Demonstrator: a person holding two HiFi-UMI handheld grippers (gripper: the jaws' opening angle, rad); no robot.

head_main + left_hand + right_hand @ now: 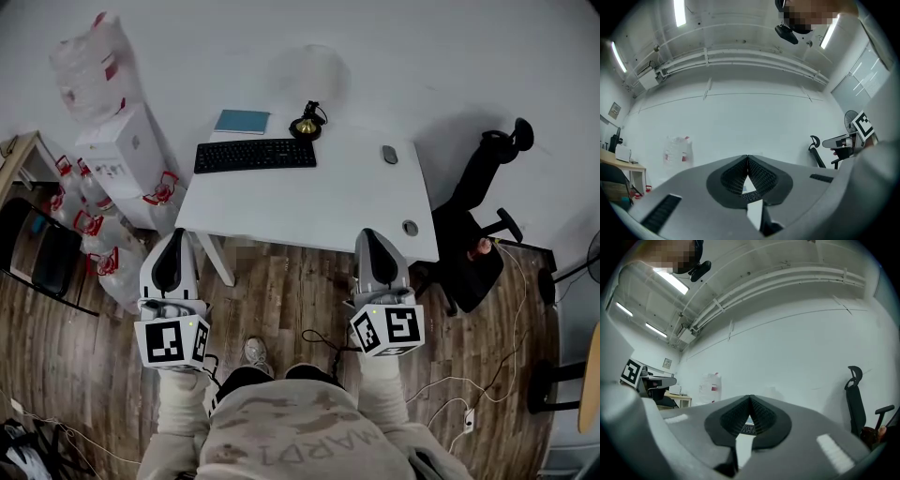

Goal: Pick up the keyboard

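A black keyboard (255,155) lies on the far left part of the white table (309,202) in the head view. My left gripper (176,242) hovers over the floor by the table's near left corner, jaws shut and empty. My right gripper (368,240) reaches just over the table's near edge on the right, also shut on nothing. Both stay well short of the keyboard. In the left gripper view the tips (747,158) meet, and a slice of keyboard (749,197) shows below them. The right gripper view has its tips (750,398) together, with the keyboard (748,429) glimpsed in the gap.
On the table sit a blue notebook (242,121), a small brass and black object (307,123), a grey mouse (390,155) and a round cable hole (410,227). A black office chair (480,220) stands right of the table. Water bottles and a white box (122,155) crowd the left.
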